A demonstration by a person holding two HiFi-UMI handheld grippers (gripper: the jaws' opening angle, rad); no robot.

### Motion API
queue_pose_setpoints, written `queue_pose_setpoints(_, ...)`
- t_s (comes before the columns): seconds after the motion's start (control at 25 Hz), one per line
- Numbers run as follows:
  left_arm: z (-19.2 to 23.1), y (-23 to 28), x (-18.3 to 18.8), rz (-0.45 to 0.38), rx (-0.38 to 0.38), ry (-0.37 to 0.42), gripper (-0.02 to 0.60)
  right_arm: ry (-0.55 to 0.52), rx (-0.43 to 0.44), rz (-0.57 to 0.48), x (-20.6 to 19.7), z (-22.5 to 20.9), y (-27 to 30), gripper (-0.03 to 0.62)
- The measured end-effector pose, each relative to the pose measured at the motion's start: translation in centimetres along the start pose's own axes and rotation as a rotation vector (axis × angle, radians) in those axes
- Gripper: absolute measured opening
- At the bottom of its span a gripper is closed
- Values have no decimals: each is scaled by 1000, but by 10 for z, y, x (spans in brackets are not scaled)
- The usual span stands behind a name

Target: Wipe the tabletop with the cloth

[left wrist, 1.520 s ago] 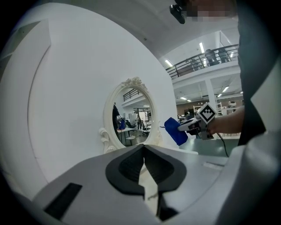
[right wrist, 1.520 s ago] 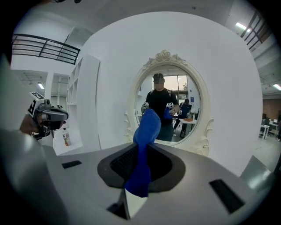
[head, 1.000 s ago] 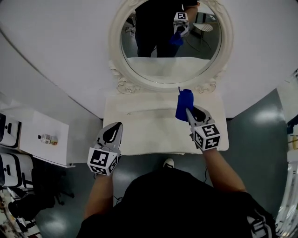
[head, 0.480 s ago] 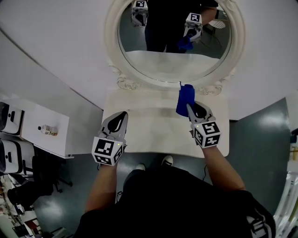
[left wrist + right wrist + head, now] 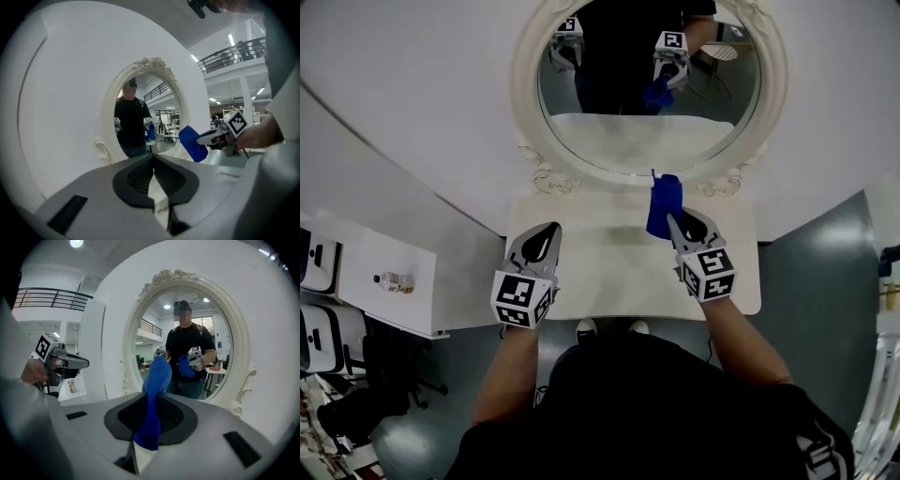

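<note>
Holds left gripper (image 5: 549, 230) over the cream-white table's (image 5: 609, 281) near edge, fingers together, empty. Clamps a blue fabric cloth (image 5: 663, 202) upright in right gripper (image 5: 673, 219) above the table, lower end hidden between fingers. Faces an oval white-framed mirror (image 5: 523, 84), top cut off.

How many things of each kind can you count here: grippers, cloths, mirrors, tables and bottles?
grippers: 2, the left gripper and the right gripper
blue cloth: 1
mirror: 1
table: 1
bottle: 1
Total: 6
</note>
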State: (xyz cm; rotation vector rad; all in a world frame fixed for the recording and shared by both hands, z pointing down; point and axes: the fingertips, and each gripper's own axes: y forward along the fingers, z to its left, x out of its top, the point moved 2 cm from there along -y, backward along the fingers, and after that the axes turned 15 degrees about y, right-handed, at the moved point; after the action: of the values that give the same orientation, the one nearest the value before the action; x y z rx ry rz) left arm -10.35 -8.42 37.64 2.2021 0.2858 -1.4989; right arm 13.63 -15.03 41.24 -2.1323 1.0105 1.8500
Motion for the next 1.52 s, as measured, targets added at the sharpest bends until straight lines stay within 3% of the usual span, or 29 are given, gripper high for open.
queue_pose_setpoints(0.28, 26, -18, -12, -13, 9, -15, 12, -19, 32, 28, -4, 40, 21, 49)
queue_pose_setpoints(0.6, 66, -65, -51, 25, 80, -55, 12, -18, 175, 138, -40, 117, 81, 49)
queue_pose_setpoints(0.96, 102, -115, -90, 66, 153, -85, 12, -6, 324, 331, -110, 203, 161, 49)
queue_pose_setpoints(1.28, 131, -140, -125, 116, 200, -125, 12, 80, 377, 519, -182, 250, 221, 49)
queue_pose_setpoints(1.52, 148, -152, -149, 157, 223, -148, 12, 97, 413, 599, -223, 283, 256, 49)
